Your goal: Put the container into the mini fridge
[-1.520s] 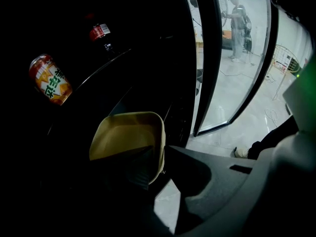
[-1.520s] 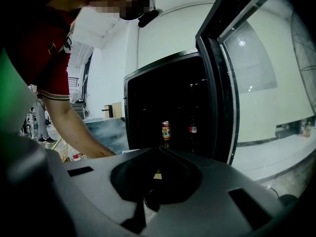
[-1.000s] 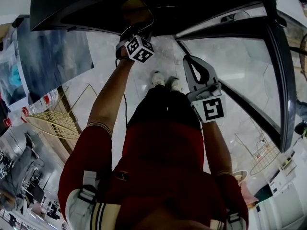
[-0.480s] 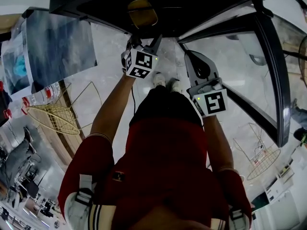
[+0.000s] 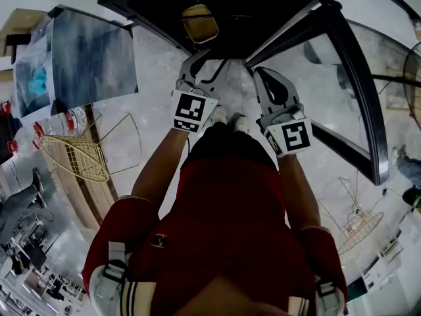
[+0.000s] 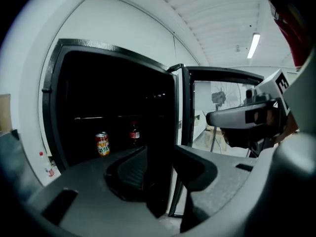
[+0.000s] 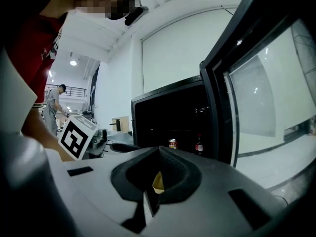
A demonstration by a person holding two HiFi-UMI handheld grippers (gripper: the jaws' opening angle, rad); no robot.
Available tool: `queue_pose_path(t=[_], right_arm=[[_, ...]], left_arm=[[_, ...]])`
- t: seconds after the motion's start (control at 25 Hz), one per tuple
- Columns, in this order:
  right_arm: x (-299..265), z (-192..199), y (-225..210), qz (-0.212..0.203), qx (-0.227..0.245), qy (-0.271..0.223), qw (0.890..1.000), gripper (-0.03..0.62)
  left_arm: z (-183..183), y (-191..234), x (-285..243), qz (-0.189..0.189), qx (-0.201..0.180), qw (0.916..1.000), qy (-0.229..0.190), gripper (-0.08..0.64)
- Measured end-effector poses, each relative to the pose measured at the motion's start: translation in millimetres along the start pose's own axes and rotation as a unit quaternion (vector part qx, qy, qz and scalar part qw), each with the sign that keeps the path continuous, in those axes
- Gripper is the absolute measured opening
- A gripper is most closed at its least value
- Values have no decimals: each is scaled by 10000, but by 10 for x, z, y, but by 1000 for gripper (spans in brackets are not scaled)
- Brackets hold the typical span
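Note:
The yellow container (image 5: 199,22) sits inside the dark mini fridge (image 5: 263,5), apart from both grippers. My left gripper (image 5: 202,63) hangs just in front of the fridge opening, open and empty; in its own view the left gripper (image 6: 158,162) has a clear gap between the jaws. Beside it, my right gripper (image 5: 266,79) is shut with nothing held. In the right gripper view the right gripper (image 7: 158,154) shows only a thin yellowish sliver in its seam. A can (image 6: 102,143) and a small bottle (image 6: 134,132) stand deeper inside the fridge.
The fridge's glass door (image 5: 348,78) stands swung open to the right. Wire racks lie on the floor at left (image 5: 72,157) and right (image 5: 358,222). A large blue-grey picture (image 5: 92,61) leans at the left. Another person (image 7: 53,105) stands far off.
The left gripper was at the container inside the fridge, let it go, and has drawn back out toward me. The container stays in the fridge. The right gripper barely moved.

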State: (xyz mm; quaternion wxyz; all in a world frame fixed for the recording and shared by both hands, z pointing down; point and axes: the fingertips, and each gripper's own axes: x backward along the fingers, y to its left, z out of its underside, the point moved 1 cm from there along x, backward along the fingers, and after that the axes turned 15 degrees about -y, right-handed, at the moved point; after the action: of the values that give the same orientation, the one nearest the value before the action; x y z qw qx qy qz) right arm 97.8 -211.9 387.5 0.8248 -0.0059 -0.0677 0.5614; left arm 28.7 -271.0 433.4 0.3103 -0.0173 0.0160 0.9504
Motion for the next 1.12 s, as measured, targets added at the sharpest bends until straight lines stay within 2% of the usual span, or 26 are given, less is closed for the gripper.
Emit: queue_pose_path(t=[0.28,0.52,0.64,0.8,1.12], right_arm=[[189,-335,129,-65,-198,-303,9993,-2],[346,-584,282,-311,-299,-467,9980,-2],[437,-690,322,-413,-319,-525,9973,-2],[541,-788,387,-536,-330,-594,9963,-2],[521,-920,372,-571,-409,-766,9946,-2]], left_arm=[[-507,-324,311,-99,181,9987,-465,135],[-867,-522,497,-198,62,9965,-809,18],[-1032,-633,551,-187,111,9946,-1011,8],[-1164,-847,620,11,159,9931,-1164,6],[-1217,-975,636,181,224,9927,-1173,6]])
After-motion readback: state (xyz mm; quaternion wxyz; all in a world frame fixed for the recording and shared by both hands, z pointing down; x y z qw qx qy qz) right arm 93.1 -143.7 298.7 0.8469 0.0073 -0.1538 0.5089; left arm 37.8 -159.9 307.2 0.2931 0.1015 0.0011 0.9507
